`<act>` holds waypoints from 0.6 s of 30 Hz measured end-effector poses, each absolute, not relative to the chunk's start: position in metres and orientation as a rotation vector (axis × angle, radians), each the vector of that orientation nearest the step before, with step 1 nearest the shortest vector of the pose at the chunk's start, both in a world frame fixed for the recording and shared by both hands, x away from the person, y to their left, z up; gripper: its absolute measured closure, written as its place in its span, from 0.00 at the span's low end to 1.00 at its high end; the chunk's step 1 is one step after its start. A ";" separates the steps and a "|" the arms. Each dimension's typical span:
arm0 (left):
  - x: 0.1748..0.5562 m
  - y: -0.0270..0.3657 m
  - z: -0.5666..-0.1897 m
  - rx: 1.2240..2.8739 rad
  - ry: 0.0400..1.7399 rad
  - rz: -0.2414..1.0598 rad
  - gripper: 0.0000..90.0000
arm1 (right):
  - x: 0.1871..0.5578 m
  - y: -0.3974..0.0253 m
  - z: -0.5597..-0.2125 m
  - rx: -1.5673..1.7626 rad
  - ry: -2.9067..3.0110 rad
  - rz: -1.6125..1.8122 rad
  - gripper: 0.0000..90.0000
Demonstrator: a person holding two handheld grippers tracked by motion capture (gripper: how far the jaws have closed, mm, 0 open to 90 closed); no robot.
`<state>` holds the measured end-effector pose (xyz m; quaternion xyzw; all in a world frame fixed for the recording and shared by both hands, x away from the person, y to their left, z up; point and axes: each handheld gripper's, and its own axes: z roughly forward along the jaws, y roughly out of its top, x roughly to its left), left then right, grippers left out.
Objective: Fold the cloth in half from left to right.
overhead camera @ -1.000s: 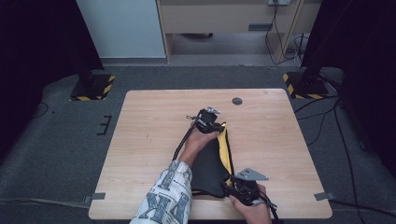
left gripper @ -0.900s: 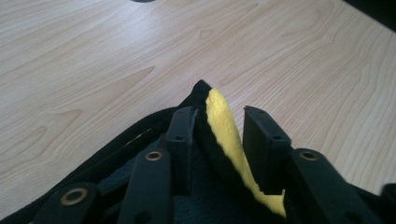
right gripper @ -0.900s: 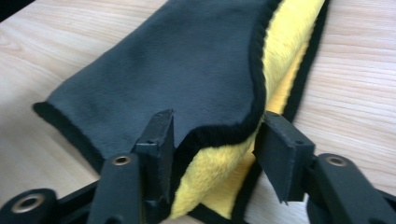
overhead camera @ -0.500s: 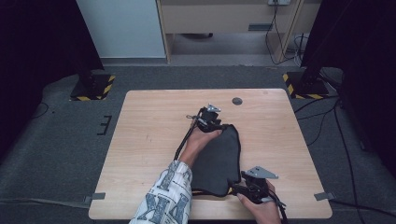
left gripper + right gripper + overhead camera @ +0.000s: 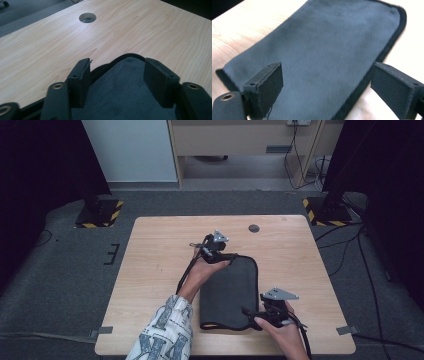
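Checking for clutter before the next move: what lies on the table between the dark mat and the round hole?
Nothing: in the left gripper view, bare wood runs from the dark mat to the round hole in the table.

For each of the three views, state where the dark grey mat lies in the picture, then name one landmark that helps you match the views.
High view: the dark grey mat lies flat right of centre, between the two claws.
Left gripper view: the mat is at bottom centre, its rounded corner between the open jaws.
Right gripper view: the mat spans the middle, running to the upper right.
Shared landmark: the mat's black edging, also seen in the left gripper view.
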<state>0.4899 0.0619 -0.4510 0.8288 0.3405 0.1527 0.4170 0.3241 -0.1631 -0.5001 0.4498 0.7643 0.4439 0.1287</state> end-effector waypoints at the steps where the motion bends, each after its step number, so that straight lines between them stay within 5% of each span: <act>1: 0.489 0.065 -0.450 2.082 0.851 0.389 0.37 | 0.328 -0.162 -0.499 1.303 2.221 1.292 0.13; 9: 0.484 0.099 -0.451 2.077 0.853 0.412 0.21 | 0.356 -0.156 -0.488 1.266 2.230 1.277 0.16; 18: 0.480 0.121 -0.453 2.079 0.913 0.429 0.22 | 0.381 -0.152 -0.479 1.217 2.249 1.215 0.20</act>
